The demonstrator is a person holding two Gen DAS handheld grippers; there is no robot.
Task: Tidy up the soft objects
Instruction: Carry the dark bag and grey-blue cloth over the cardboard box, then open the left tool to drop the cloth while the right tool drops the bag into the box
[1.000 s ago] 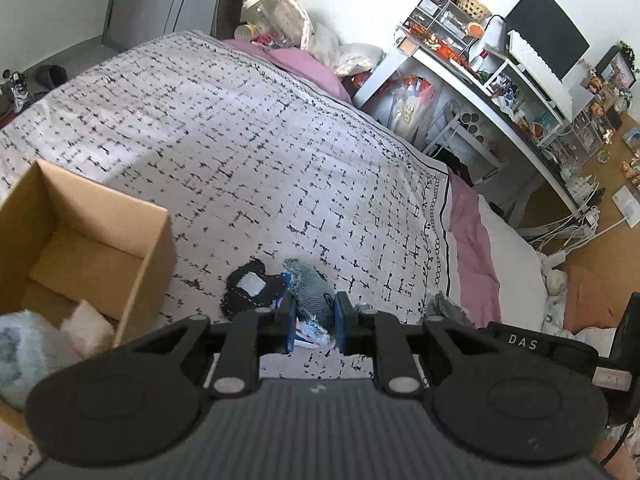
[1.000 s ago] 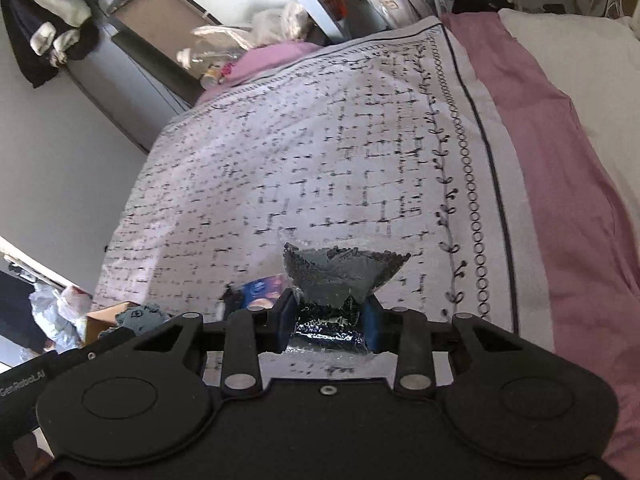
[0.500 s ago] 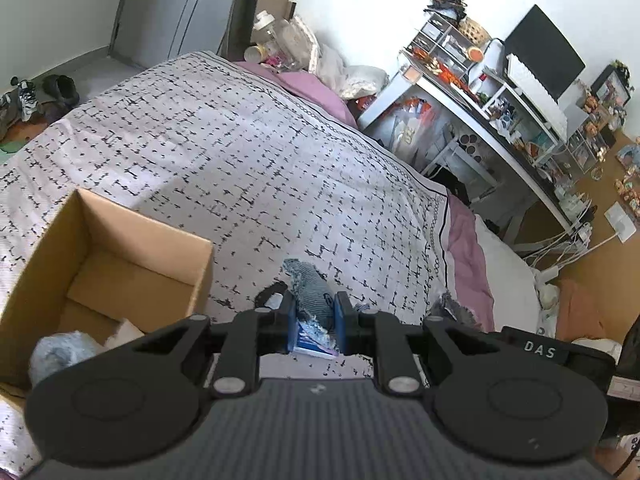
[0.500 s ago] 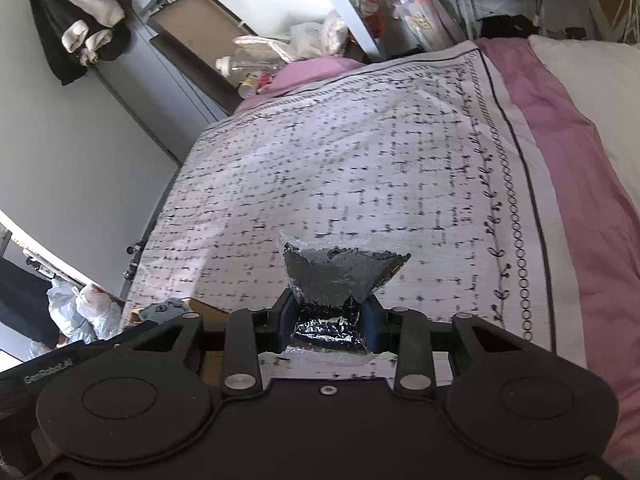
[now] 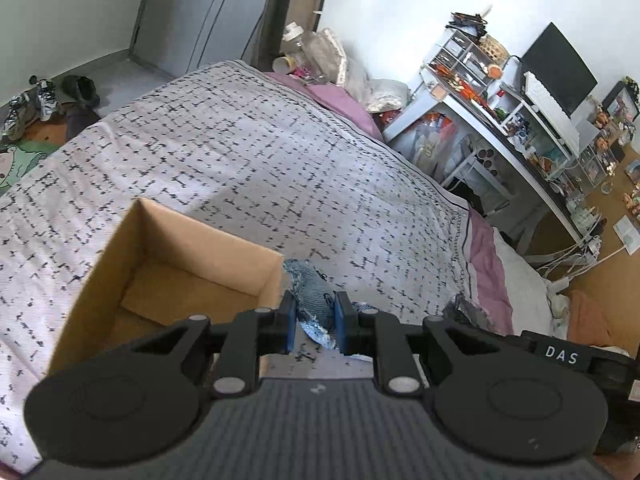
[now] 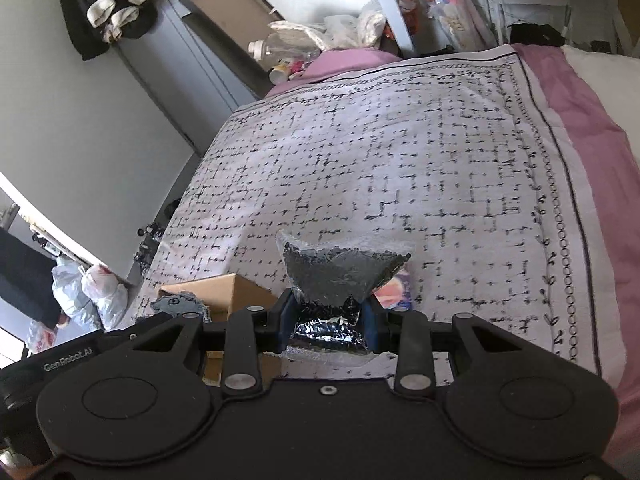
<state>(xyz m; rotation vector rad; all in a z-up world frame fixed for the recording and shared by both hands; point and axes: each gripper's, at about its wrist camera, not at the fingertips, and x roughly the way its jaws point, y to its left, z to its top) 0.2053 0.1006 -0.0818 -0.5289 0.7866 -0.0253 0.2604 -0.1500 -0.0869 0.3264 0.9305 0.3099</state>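
My left gripper (image 5: 313, 322) is shut on a blue-grey soft fabric item in a clear wrapper (image 5: 310, 300), held above the bed just right of an open cardboard box (image 5: 168, 268). My right gripper (image 6: 327, 322) is shut on a dark grey soft item in a clear plastic bag (image 6: 340, 276), lifted above the bed. The box also shows low at the left in the right wrist view (image 6: 228, 292), with the left gripper's fabric item (image 6: 180, 305) beside it. A pink and blue packet (image 6: 394, 290) lies on the bed behind the bag.
The bed carries a white cover with black marks (image 5: 260, 168) and a pink sheet edge (image 5: 486, 256). A cluttered white desk (image 5: 504, 128) stands to the right. Bottles and bags (image 5: 316, 56) lie at the bed's far end. Shoes (image 5: 44, 100) lie on the floor at left.
Both grippers have lifted with their items still held. The left gripper has moved toward the box, whose opening has come closer to centre. The black item on the bed has left the view.
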